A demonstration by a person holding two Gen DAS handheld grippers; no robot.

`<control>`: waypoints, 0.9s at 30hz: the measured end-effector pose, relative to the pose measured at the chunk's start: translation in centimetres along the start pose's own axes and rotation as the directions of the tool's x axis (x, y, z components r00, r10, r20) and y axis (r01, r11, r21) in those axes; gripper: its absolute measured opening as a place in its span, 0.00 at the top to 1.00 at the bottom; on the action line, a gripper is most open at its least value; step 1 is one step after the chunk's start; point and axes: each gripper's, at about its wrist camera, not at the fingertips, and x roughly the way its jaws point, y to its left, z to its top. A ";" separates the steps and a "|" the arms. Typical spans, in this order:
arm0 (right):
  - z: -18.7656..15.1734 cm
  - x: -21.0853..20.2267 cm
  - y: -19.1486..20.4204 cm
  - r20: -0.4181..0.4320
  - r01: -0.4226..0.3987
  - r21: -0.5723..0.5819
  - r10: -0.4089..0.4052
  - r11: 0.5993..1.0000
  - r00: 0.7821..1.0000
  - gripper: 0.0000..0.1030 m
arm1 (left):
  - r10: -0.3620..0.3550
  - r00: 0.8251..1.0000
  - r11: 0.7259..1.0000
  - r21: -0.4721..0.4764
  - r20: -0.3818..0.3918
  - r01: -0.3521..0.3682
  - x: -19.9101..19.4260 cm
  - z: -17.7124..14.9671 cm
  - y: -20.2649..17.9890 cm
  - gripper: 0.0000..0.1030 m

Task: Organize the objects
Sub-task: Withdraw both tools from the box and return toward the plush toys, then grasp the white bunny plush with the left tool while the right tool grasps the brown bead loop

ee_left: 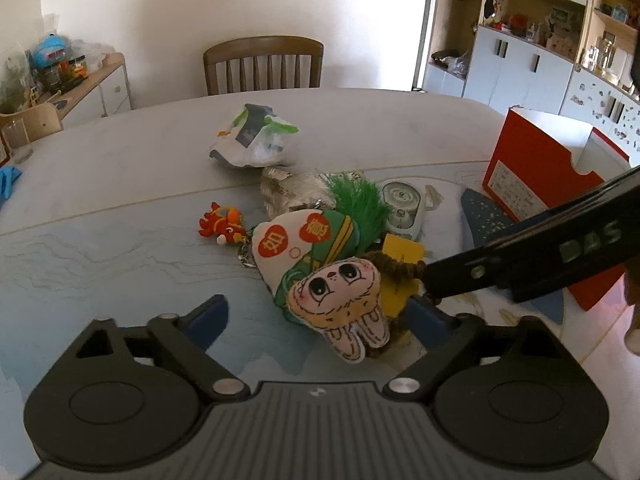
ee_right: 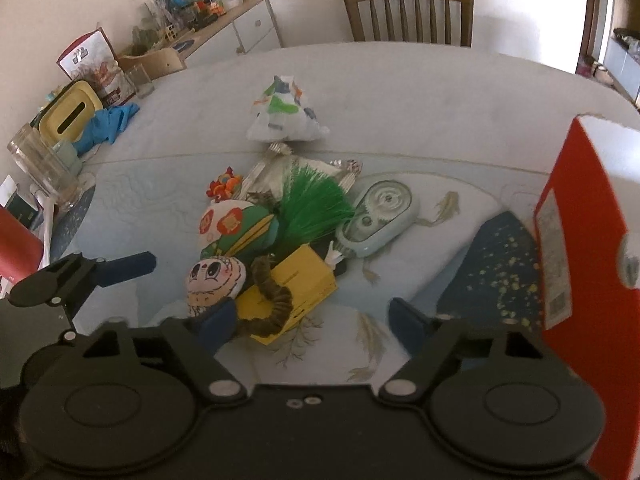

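Note:
A heap of small things lies mid-table. A rabbit-face plush [ee_left: 340, 304] rests against a white and green plush [ee_left: 304, 248] with a green tuft [ee_left: 356, 200]. Behind them are a yellow box [ee_right: 294, 284] with a brown fuzzy loop [ee_right: 276, 300] over it, a red dragon charm [ee_left: 222, 222], a pale green tape dispenser [ee_right: 376, 216] and a foil packet [ee_left: 288, 188]. My left gripper [ee_left: 320, 316] is open, with the rabbit plush between its fingers and untouched. My right gripper [ee_right: 311, 318] is open over the yellow box's near corner, its left fingertip [ee_right: 218, 320] beside the loop.
A tall red box [ee_right: 580, 240] stands at the right on a dark blue mat [ee_right: 496, 272]. A crumpled plastic bag [ee_left: 256, 140] lies beyond the heap. A glass jar [ee_right: 40, 168], a yellow tissue box [ee_right: 72, 114] and blue gloves [ee_right: 108, 124] crowd the left edge. A wooden chair [ee_left: 264, 64] stands behind the table.

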 end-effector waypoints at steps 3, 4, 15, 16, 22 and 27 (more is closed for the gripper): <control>0.1 0.4 0.2 -0.011 -0.003 0.001 0.003 1.000 1.000 0.36 | -0.004 1.000 1.000 0.009 0.003 0.004 0.0 0.1 -0.3 0.22; 0.1 0.5 0.3 -0.014 -0.008 0.003 0.008 1.000 1.000 0.42 | -0.005 1.000 1.000 0.014 0.006 0.005 0.0 0.1 -0.4 0.25; 0.2 1.0 1.5 -0.028 -0.024 -0.019 0.023 1.000 0.999 0.77 | -0.016 1.000 1.000 0.025 -0.010 0.016 0.1 -0.1 -0.8 0.52; 0.1 1.0 1.6 -0.031 -0.023 -0.022 0.022 0.999 0.999 0.85 | -0.016 1.000 1.000 0.026 -0.011 0.016 0.0 0.0 -0.8 0.53; 0.0 0.1 1.8 -0.006 -0.016 -0.032 0.016 0.999 1.000 0.95 | -0.004 0.999 1.000 0.016 -0.047 0.005 -0.1 0.1 -0.7 0.56; -0.3 -1.2 2.1 0.019 -0.046 -0.035 0.047 0.998 0.999 0.97 | -0.002 0.998 1.000 0.002 -0.058 0.002 -1.0 0.5 -0.6 0.57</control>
